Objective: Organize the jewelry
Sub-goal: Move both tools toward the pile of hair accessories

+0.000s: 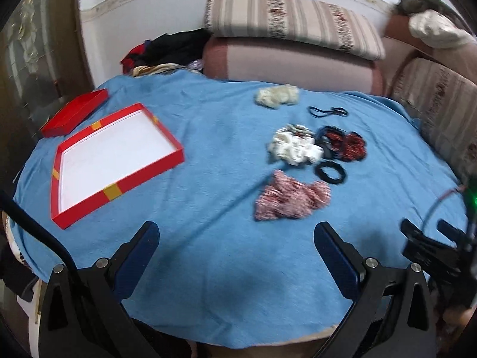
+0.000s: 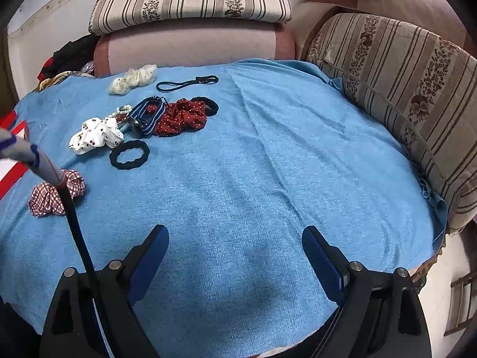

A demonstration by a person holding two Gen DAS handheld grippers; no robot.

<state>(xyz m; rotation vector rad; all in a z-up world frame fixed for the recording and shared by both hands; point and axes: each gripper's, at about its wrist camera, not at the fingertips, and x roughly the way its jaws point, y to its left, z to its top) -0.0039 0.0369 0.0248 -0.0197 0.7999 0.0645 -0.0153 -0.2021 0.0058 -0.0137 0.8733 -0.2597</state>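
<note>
Hair ties and scrunchies lie scattered on a blue cloth (image 1: pixel 208 253). A red-and-white checked scrunchie (image 1: pixel 290 198) (image 2: pixel 55 194) is nearest, then a black ring tie (image 1: pixel 331 172) (image 2: pixel 129 154), a white spotted scrunchie (image 1: pixel 293 146) (image 2: pixel 95 135), a dark red dotted scrunchie (image 2: pixel 182 117) and a striped band (image 2: pixel 150 113). A cream scrunchie (image 1: pixel 277 96) (image 2: pixel 132 79) and a thin black band (image 2: pixel 186 83) lie farther back. An open red box (image 1: pixel 119 161) with a white inside sits at the left. My left gripper (image 1: pixel 237 232) and right gripper (image 2: pixel 235 237) hover open above bare cloth, holding nothing.
The red lid (image 1: pixel 74 112) lies behind the box at the table's left edge. Striped sofa cushions (image 2: pixel 402 89) border the back and right. A pile of dark clothes (image 1: pixel 167 49) sits at the back left. A cable (image 2: pixel 71 208) crosses the right wrist view's left side.
</note>
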